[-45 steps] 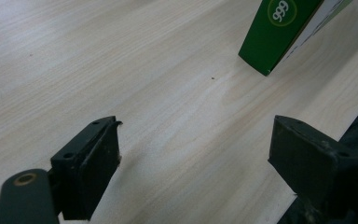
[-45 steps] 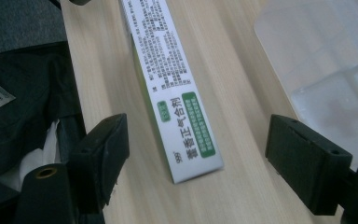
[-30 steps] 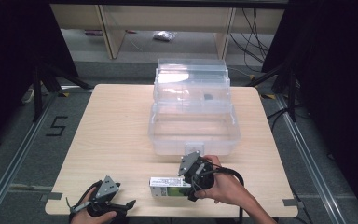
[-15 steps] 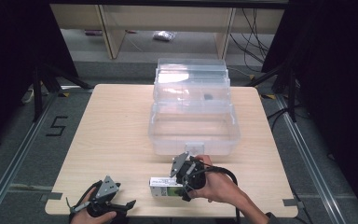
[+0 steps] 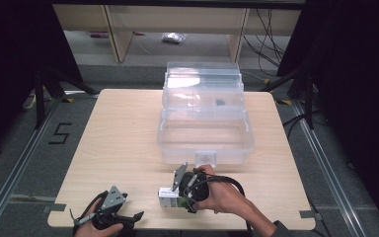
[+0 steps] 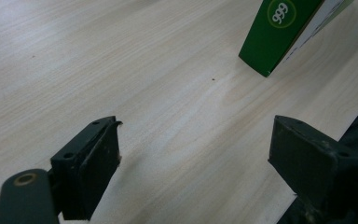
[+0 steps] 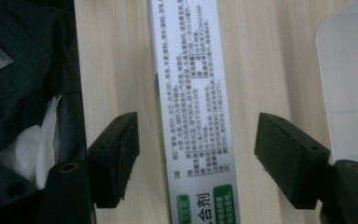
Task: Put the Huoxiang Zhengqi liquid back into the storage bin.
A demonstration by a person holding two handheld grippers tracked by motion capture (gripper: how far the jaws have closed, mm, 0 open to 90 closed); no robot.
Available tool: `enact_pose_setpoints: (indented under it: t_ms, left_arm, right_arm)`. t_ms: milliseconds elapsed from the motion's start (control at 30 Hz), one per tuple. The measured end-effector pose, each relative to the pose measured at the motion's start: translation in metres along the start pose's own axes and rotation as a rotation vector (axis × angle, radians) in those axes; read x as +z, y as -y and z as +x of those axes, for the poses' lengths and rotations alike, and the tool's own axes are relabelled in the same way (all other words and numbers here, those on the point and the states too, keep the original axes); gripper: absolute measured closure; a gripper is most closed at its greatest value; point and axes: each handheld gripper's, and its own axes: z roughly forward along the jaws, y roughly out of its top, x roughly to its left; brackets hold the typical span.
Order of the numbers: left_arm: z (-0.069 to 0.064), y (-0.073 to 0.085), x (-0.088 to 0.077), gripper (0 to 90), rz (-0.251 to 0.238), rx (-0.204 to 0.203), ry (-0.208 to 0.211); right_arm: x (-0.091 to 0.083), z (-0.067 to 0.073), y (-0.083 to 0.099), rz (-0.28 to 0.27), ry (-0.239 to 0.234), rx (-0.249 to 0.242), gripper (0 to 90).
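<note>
A small white and green carton (image 5: 167, 197) with printed text lies on the wooden table (image 5: 123, 133) near its front edge. My right gripper (image 5: 181, 198) hovers over it, held in a hand. In the right gripper view the carton (image 7: 191, 93) runs lengthwise between the two black jaws, with a gap on each side. The jaws have just been closing and stand open around it, not touching. My left gripper (image 5: 131, 219) rests at the front left corner, open with bare wood between its fingers (image 6: 93, 163). The carton's green end (image 6: 279, 32) appears ahead of it.
A clear plastic storage box (image 5: 205, 133) with its lid tipped back stands at the middle and back of the table, just behind the right hand. Its pale latch (image 7: 349, 84) shows beside the carton. The table's front edge is close to both grippers.
The right gripper has slid a little left along the carton and dropped slightly, and its jaws have narrowed around it. The left gripper has stayed put.
</note>
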Motion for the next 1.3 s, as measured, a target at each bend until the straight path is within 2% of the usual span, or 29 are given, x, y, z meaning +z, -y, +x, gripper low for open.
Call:
enact_pose_setpoints:
  t_ms: [133, 167, 200, 233, 267, 300, 333, 400, 433, 467, 500, 533, 567, 600, 633, 767, 833, 867, 933, 1167, 1200, 1233, 1267, 1300]
  left_arm:
    - [0.000, 0.000, 0.000, 15.6, -0.001, -0.001, 0.001]
    - [0.000, 0.000, 0.000, 15.6, -0.001, -0.001, 0.000]
    - [0.000, 0.000, 0.000, 15.6, 0.001, -0.001, 0.001]
    - [0.000, 0.000, 0.000, 15.6, 0.001, -0.004, 0.000]
    - [0.001, 0.000, 0.000, 15.6, 0.005, 0.002, -0.001]
    - [0.001, 0.000, 0.000, 15.6, 0.004, 0.004, -0.001]
    - [0.001, 0.000, 0.000, 15.6, 0.006, 0.007, 0.000]
    - [0.001, 0.000, 0.000, 15.6, 0.008, 0.004, -0.001]
    - [0.001, 0.000, 0.000, 15.6, 0.007, 0.004, 0.000]
    - [0.001, 0.000, -0.001, 15.6, 0.008, 0.004, 0.000]
    - [0.001, 0.000, 0.000, 15.6, 0.006, 0.006, 0.001]
    - [0.001, 0.000, 0.000, 15.6, 0.010, 0.009, 0.001]
    - [0.001, 0.000, 0.000, 15.6, 0.009, 0.006, 0.000]
    - [0.002, 0.000, 0.000, 15.6, 0.004, 0.015, 0.006]
    - [0.001, 0.000, -0.001, 15.6, 0.008, 0.006, 0.002]
    - [0.002, 0.000, 0.000, 15.6, 0.006, 0.005, 0.004]
    - [0.001, 0.000, -0.001, 15.6, 0.008, 0.007, 0.002]
    - [0.000, 0.000, -0.001, 15.6, 0.006, 0.006, 0.002]
    - [0.001, 0.000, -0.001, 15.6, 0.007, 0.007, 0.002]
    - [0.001, 0.000, -0.001, 15.6, 0.009, 0.007, 0.003]
    - [0.001, 0.000, -0.001, 15.6, 0.008, 0.007, 0.003]
    - [0.001, 0.000, -0.001, 15.6, 0.009, 0.008, 0.004]
    - [0.001, 0.000, -0.001, 15.6, 0.010, 0.007, 0.007]
    - [0.002, 0.000, -0.001, 15.6, 0.006, 0.008, 0.010]
  right_arm:
    - [0.003, -0.002, -0.003, 0.027, -0.003, -0.063, 37.5]
    - [0.004, -0.001, -0.003, 0.038, -0.003, -0.042, 38.2]
    - [0.005, -0.001, -0.005, 0.049, -0.003, -0.061, 39.3]
    - [0.005, 0.000, -0.005, 0.055, -0.009, -0.036, 40.3]
    - [0.006, -0.002, -0.005, 0.043, -0.011, -0.067, 41.1]
    - [0.007, -0.002, -0.006, 0.054, -0.014, -0.073, 42.0]
    - [0.007, -0.001, -0.006, 0.069, -0.014, -0.049, 42.9]
    - [0.009, -0.001, -0.007, 0.075, -0.020, -0.069, 44.5]
    - [0.012, -0.004, -0.008, 0.071, -0.025, -0.111, 45.3]
    - [0.012, -0.004, -0.008, 0.071, -0.025, -0.111, 45.3]
    - [0.013, -0.003, -0.009, 0.085, -0.030, -0.087, 47.0]
    - [0.013, -0.003, -0.009, 0.085, -0.030, -0.087, 47.0]
    - [0.014, -0.004, -0.010, 0.087, -0.037, -0.111, 47.8]
    - [0.013, -0.002, -0.010, 0.098, -0.035, -0.082, 48.5]
    - [0.016, -0.004, -0.011, 0.087, -0.040, -0.105, 50.2]
    - [0.018, -0.004, -0.013, 0.099, -0.056, -0.104, 52.4]
    - [0.021, -0.006, -0.015, 0.104, -0.056, -0.130, 54.0]
    - [0.022, -0.005, -0.015, 0.114, -0.060, -0.113, 55.5]
    - [0.023, -0.005, -0.016, 0.137, -0.067, -0.110, 57.7]
    - [0.025, -0.006, -0.016, 0.144, -0.084, -0.134, 63.6]
    - [0.024, -0.006, -0.017, 0.149, -0.088, -0.131, 63.9]
    - [0.023, -0.004, -0.017, 0.165, -0.093, -0.103, 64.1]
    - [0.022, -0.004, -0.017, 0.166, -0.090, -0.108, 64.1]
    - [0.023, -0.006, -0.016, 0.155, -0.082, -0.145, 64.2]
